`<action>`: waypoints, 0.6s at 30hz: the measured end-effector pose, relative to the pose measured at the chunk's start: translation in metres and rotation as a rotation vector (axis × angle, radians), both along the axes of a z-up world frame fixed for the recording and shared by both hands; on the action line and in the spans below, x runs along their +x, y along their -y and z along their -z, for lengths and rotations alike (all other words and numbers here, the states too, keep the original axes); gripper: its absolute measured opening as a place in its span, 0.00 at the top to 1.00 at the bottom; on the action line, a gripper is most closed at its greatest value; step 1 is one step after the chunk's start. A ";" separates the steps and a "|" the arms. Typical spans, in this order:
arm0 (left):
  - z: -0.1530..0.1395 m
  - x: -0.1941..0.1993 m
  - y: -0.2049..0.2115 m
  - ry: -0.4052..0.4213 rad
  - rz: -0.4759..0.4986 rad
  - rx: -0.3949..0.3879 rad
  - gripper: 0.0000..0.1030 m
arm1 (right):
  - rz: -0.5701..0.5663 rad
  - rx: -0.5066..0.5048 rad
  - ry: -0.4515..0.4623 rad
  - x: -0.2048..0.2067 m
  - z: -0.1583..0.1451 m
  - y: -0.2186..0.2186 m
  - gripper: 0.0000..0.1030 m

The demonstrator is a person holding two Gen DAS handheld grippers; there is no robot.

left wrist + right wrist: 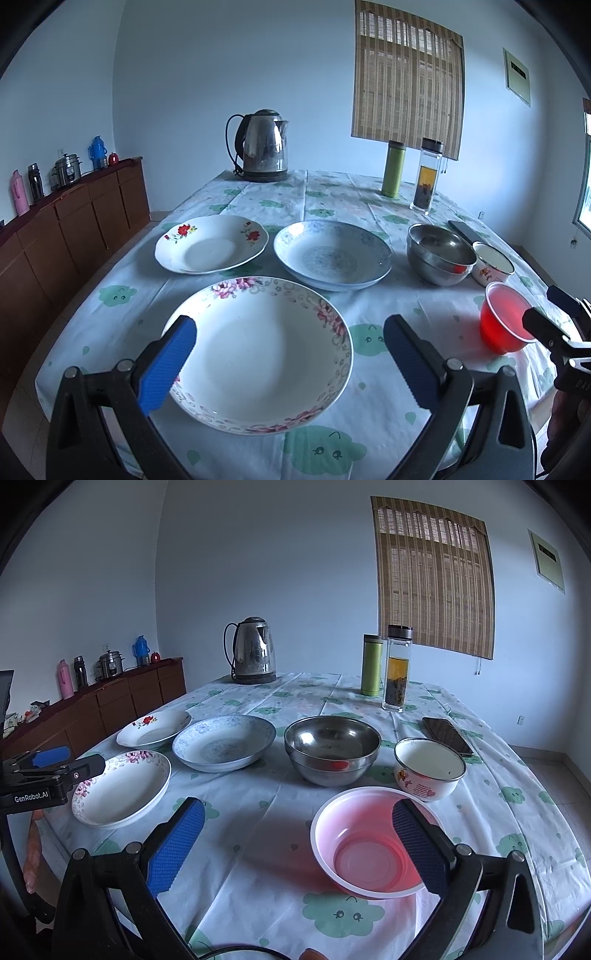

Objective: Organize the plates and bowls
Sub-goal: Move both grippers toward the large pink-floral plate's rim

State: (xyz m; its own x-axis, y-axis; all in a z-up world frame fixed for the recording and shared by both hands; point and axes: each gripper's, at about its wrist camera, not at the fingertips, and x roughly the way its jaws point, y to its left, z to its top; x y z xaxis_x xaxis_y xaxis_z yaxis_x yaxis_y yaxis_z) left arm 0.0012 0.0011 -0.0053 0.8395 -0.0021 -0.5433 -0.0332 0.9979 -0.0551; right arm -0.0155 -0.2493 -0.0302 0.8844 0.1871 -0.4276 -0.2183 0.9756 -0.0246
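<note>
1. Your left gripper is spread wide above the pink-flowered plate; your right gripper gapes empty, one finger over the red plastic bowl.
2. Behind lie the red-flowered plate, blue-patterned plate, steel bowl and enamel bowl.
3. Farthest stands the kettle.

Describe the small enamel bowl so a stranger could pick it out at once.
Start at the tablecloth-covered table and find the steel bowl in the middle row. The enamel bowl sits just to its right, beside a dark phone. It alone is white inside with cartoon prints outside.
</note>
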 end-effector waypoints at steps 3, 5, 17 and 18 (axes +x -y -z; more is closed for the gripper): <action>0.000 0.000 0.000 0.000 0.000 0.000 0.00 | -0.006 0.004 0.002 -0.001 0.000 -0.001 0.01; 0.000 0.000 0.000 0.001 -0.002 0.001 0.00 | -0.009 -0.002 0.002 0.000 0.000 -0.002 0.01; 0.000 0.001 -0.001 -0.001 -0.002 -0.007 0.00 | -0.029 -0.012 -0.001 0.003 -0.001 -0.008 0.01; 0.000 0.002 -0.001 -0.001 -0.003 -0.007 0.00 | -0.031 -0.011 -0.002 0.003 -0.001 -0.009 0.01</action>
State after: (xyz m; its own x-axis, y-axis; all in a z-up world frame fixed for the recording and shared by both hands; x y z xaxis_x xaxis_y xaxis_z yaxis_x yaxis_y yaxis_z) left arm 0.0028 0.0025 -0.0056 0.8390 -0.0036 -0.5442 -0.0362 0.9974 -0.0625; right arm -0.0124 -0.2408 -0.0295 0.8775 0.2097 -0.4313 -0.2486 0.9680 -0.0353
